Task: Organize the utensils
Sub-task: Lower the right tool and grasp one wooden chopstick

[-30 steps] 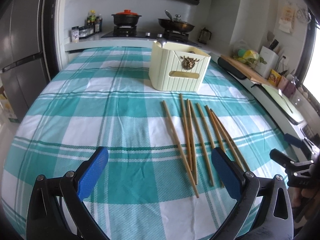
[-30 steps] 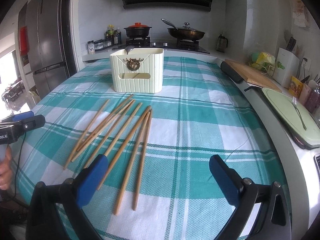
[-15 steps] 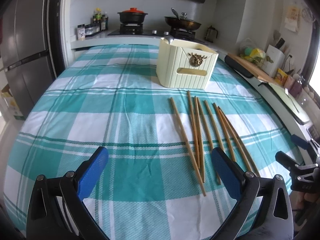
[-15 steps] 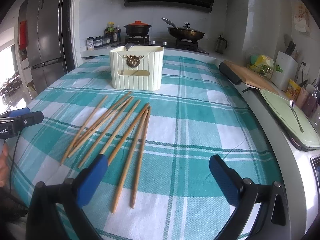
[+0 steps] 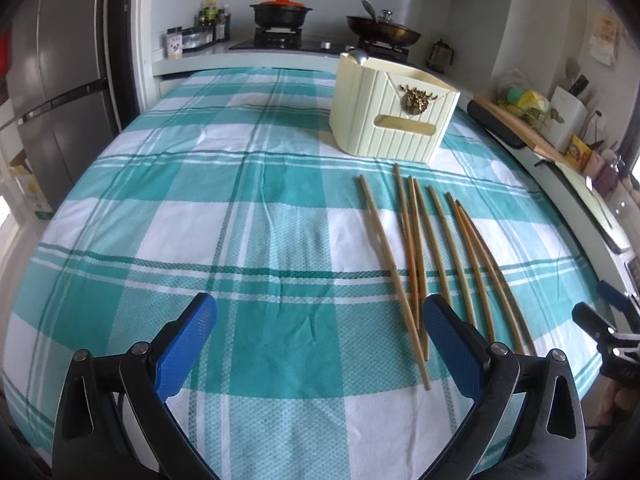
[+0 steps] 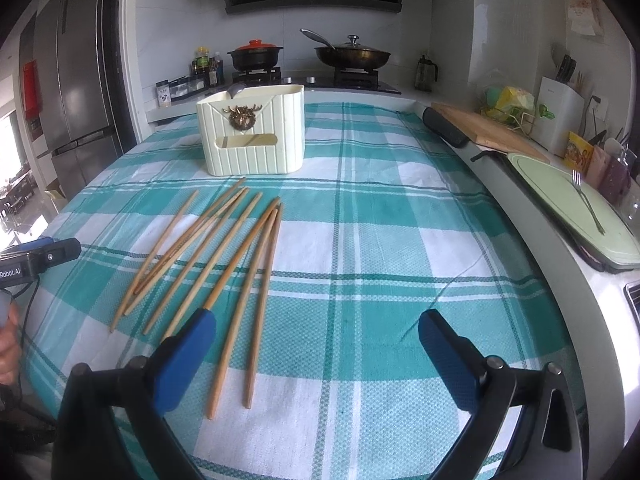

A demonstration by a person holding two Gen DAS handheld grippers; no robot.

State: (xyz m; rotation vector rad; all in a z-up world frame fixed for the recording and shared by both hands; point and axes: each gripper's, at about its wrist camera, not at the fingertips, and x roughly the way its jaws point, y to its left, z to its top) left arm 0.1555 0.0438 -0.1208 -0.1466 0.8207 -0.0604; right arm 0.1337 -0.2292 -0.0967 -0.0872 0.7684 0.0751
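Several wooden chopsticks (image 5: 424, 248) lie loose on the teal checked tablecloth, fanned out in front of a cream utensil holder (image 5: 392, 116) that has a spoon in it. My left gripper (image 5: 320, 344) is open and empty, just left of the chopsticks' near ends. In the right wrist view the chopsticks (image 6: 224, 256) lie left of centre before the holder (image 6: 254, 136). My right gripper (image 6: 316, 352) is open and empty, its left finger over the near chopstick ends.
A stove with a red-lidded pot (image 6: 256, 54) and a pan (image 6: 352, 54) stands behind the table. A counter on the right holds a cutting board (image 6: 488, 132) and a green tray with a fork (image 6: 576, 204). A fridge (image 5: 52, 92) stands left.
Both grippers have moved closer to the table and chopsticks; the holder and chopsticks sit lower and larger in both views. Nothing on the table has moved.
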